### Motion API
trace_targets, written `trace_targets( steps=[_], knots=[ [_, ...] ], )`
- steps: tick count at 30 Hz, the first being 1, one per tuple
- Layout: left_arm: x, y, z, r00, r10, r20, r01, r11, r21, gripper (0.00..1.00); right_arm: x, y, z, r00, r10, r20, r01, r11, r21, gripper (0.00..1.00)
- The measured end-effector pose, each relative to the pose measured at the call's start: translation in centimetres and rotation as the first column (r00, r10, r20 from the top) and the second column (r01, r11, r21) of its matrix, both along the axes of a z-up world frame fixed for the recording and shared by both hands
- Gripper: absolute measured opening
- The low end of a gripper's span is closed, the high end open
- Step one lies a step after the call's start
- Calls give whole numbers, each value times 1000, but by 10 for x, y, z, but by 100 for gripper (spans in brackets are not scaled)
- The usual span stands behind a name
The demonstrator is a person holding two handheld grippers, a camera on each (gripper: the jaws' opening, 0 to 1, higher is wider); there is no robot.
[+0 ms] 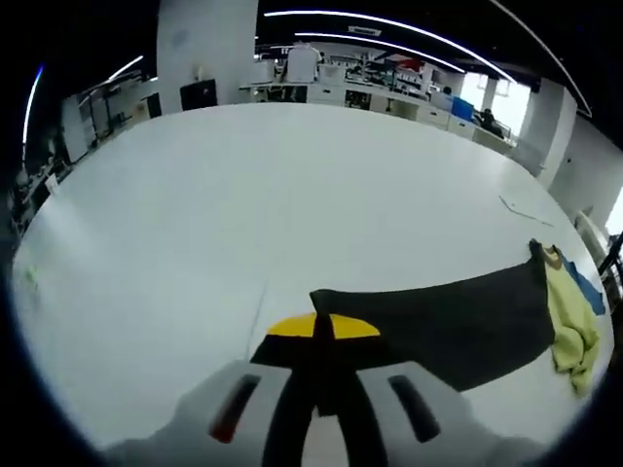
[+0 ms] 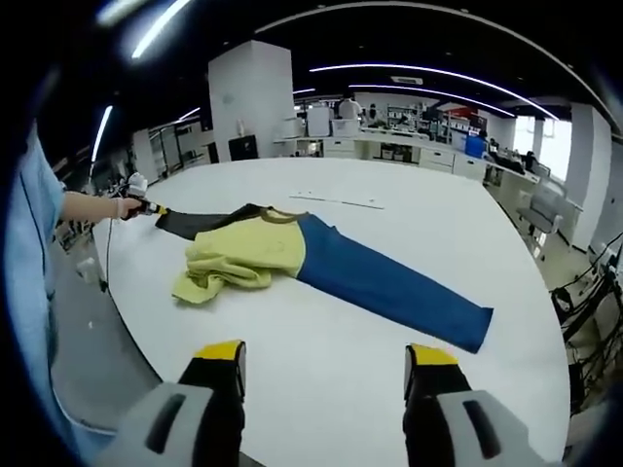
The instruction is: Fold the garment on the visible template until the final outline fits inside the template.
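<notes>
Garment (image 1: 458, 316) end under hand-held gripper (image 1: 322, 389)

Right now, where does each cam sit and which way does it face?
Left gripper view: rides the left gripper, low over the white table, looking along the black sleeve clamped in its shut jaws toward the yellow body; no body part shows.
Right gripper view: rides the right gripper, jaws open, at the table edge, facing the garment's blue sleeve; the person's arm and the left gripper show far left.
Shared: table, garment, left gripper.
</notes>
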State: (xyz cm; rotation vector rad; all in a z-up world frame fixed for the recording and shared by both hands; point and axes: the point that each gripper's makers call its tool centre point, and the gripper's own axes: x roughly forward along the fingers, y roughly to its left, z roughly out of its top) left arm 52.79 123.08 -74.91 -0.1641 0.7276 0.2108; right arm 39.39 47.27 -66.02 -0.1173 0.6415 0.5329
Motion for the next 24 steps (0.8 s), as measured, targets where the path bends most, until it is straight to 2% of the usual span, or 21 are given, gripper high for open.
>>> trace_targets(
  steps=[2, 5, 9, 13, 24],
  knots=[
    [-2, 4, 0, 1000, 14, -4, -14, 1000, 12, 0, 0, 0, 0, 1000, -2, -1, 2, 1000, -3, 65],
    [-5, 5, -3, 1000, 16, -9, -16, 1000, -23, 0, -1, 2, -1, 1000, 1, -2, -1, 1000, -2, 64],
    [-13, 6, -5, 1000, 15, -21, -16, 1000, -24, 0, -4, 4, -5, 1000, 3, -15, -3, 1000, -2, 64],
    [-20, 2, -5, 999, -15, -32, 15, 1000, -5, 0, -4, 6, -6, 1000, 1, -18, -1, 1000, 4, 64],
    [-36, 8, -15, 997, 0, -80, -1, 1000, -7, 0, -4, 13, -5, 1000, 19, -15, -19, 1000, 12, 63]
  ],
)
